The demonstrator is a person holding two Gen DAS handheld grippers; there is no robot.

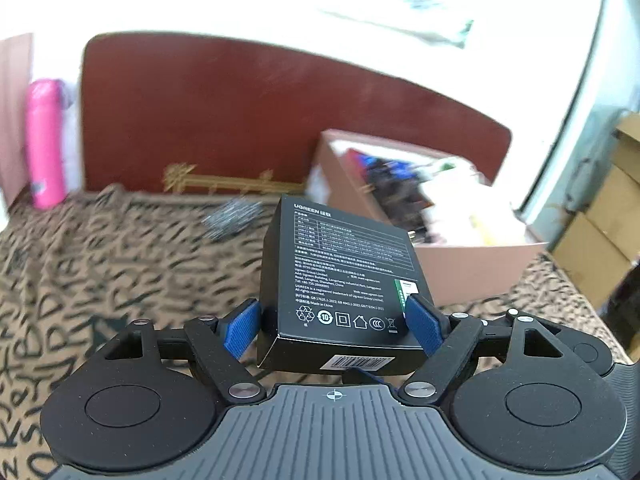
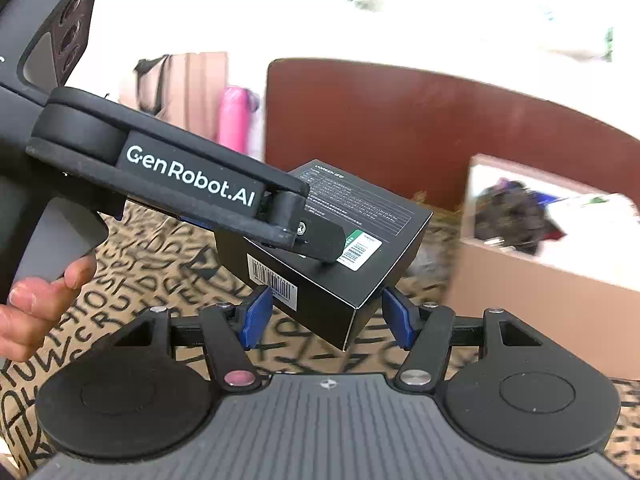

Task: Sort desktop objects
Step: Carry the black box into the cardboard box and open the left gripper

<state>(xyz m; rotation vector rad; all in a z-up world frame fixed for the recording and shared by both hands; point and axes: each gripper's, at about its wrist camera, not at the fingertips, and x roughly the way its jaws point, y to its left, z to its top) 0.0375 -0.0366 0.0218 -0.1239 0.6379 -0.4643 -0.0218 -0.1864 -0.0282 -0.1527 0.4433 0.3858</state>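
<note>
The left gripper [image 1: 334, 322] grasps a black box [image 1: 340, 280] by its two long sides, the blue fingers [image 1: 240, 328] pressed flat against it near the end that carries the barcode; the printed face of the box looks upward and its far end tilts up, away from the fingers. In the right wrist view the same black box [image 2: 340, 240] hangs above the patterned cloth [image 2: 160, 264] that covers the tabletop, with the left gripper's arm reaching in from the left and one dark finger lying across the green and white label. The right gripper [image 2: 326, 318] has its blue fingers [image 2: 256, 316] spread on either side of the box's lower corner: the left one sits at the barcode side, the right one just beside the opposite edge. Whether these pads press on the box or only stand close to it cannot be told from the blurred frame. A hand [image 2: 36, 304] holds the left gripper's grey handle at the left edge. Beyond the fingers and to the right stands an open pink carton [image 1: 460, 272] filled with mixed items. Farther ahead a dark red board [image 1: 240, 120] stands upright, and to the left of it a pink bottle [image 1: 44, 144].
</note>
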